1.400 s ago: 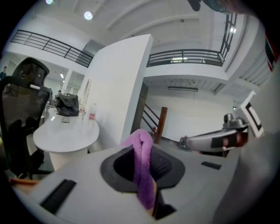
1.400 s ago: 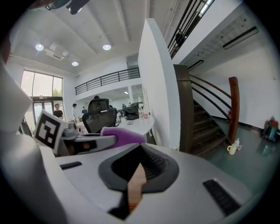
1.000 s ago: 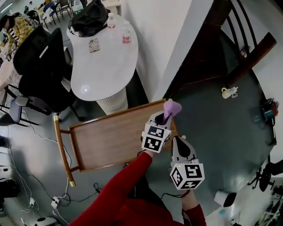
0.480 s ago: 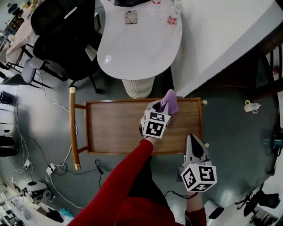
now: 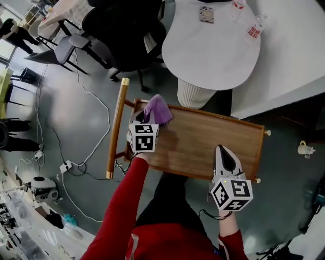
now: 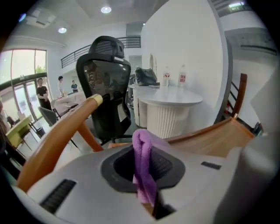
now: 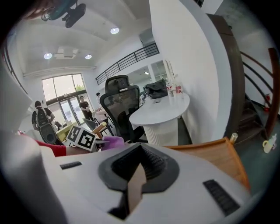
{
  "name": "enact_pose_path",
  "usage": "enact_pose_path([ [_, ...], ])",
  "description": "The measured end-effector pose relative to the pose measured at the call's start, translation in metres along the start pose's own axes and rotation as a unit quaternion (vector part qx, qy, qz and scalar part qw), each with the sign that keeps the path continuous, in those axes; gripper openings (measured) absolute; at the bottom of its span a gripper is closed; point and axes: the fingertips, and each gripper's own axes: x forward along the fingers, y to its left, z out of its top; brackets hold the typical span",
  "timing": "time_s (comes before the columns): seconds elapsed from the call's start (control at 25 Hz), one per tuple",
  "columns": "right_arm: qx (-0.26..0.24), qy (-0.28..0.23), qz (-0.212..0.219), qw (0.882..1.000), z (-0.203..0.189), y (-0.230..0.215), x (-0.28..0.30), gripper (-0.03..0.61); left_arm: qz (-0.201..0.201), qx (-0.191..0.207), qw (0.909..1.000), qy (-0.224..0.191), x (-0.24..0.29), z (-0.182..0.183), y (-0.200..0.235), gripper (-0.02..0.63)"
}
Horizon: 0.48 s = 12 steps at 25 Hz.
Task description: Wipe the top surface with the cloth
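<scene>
Light is bright and even, coming from round ceiling lamps [image 6: 105, 9] high above the fingers [image 6: 78, 175] and from a tall window [image 6: 22, 87] far beyond them to the left, which washes out to a pale glare; shadows are soft and faint. Both gripper views are fisheye, bending the walls and falling off to black corners, and the fingers close to the lens are blurred, as is the near end of the cloth [image 6: 142, 170] between them. The head view is sharp at its middle, stretched and curved toward its edges.
</scene>
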Motion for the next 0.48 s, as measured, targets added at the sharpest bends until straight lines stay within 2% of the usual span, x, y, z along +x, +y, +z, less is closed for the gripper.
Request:
enact_pose_path([
  [0.16,-0.006,0.005,0.005,1.000,-0.002,0.008,0.008,0.003,0.033,0.001,0.9994,0.011,0.000,-0.006,0.020,0.044],
  [0.32,-0.004,0.000,-0.015,1.000,0.000,0.005,0.003,0.003,0.064,0.034,0.9974,0.003,-0.004,-0.003,0.031,0.044],
  [0.4,0.004,-0.009,-0.040,0.999,0.003,0.003,-0.006,0.003,0.050,0.028,0.9982,-0.015,-0.016,0.006,0.029,0.044],
  [0.48,0.017,-0.020,-0.068,0.997,0.001,-0.002,-0.021,0.003,-0.007,0.022,0.9985,-0.050,-0.037,0.022,-0.001,0.044],
])
